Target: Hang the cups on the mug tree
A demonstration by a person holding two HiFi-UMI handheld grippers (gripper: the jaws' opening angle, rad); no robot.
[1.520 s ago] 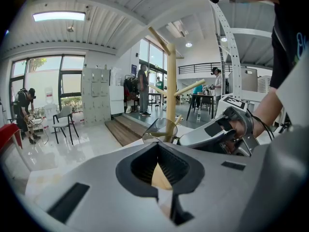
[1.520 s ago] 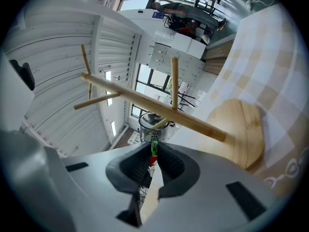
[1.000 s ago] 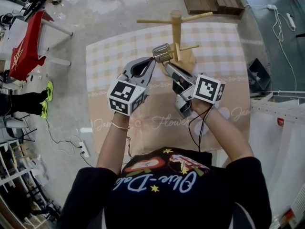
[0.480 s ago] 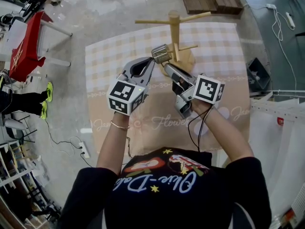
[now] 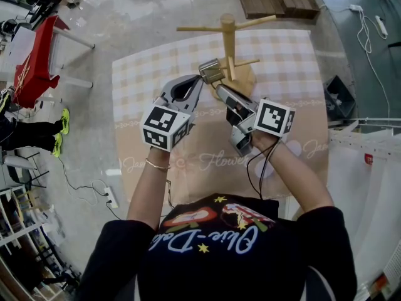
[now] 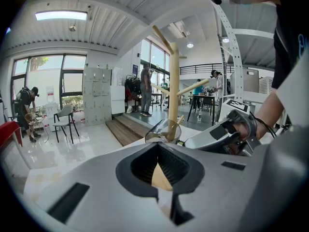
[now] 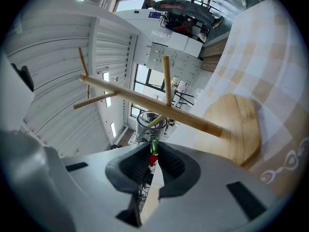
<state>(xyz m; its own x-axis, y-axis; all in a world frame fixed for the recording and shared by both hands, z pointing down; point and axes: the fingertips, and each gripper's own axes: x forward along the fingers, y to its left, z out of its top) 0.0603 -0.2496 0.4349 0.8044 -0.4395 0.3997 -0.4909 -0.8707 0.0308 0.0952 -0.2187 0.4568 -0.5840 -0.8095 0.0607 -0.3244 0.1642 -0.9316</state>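
Your right gripper (image 7: 153,150) pinches the cup (image 7: 150,123) by its green handle, jaws just easing open. The head view hides that grip. The cup is just beside the mug tree (image 5: 229,42) pole. Your left gripper (image 6: 158,146) is closed and empty.

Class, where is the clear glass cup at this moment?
In the head view, the clear glass cup is near the centre, just left of the upright post of the wooden mug tree, by its round base.

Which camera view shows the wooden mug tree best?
The right gripper view: the mug tree is close, with base, post and pegs all visible. The head view shows it small, from above. The left gripper view shows only post and pegs.
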